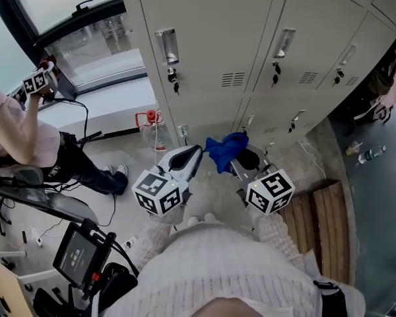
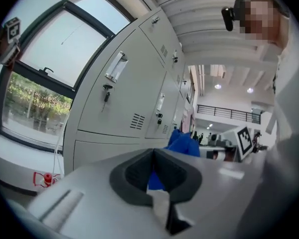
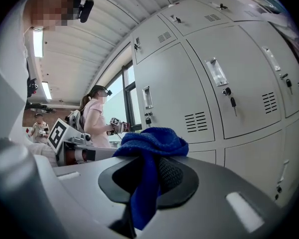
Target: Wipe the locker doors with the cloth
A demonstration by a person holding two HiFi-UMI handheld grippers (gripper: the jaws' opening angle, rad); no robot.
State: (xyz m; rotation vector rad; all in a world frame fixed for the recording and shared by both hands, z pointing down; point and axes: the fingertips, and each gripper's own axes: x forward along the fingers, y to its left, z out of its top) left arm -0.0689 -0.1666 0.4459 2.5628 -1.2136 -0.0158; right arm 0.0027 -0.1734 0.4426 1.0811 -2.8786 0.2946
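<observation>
Grey metal lockers with handles and keys fill the top of the head view, and they rise close ahead in both gripper views. A blue cloth hangs bunched from my right gripper, which is shut on it a short way in front of the lower doors. In the right gripper view the cloth drapes over the jaws and down between them. My left gripper is just left of the cloth, shut and holding nothing. From the left gripper view the cloth shows beyond the closed jaw tips.
A person in pink sits at the left by the window, holding another gripper. A red-capped water bottle stands at the locker base. A wooden pallet lies at the right, a screen device at the lower left.
</observation>
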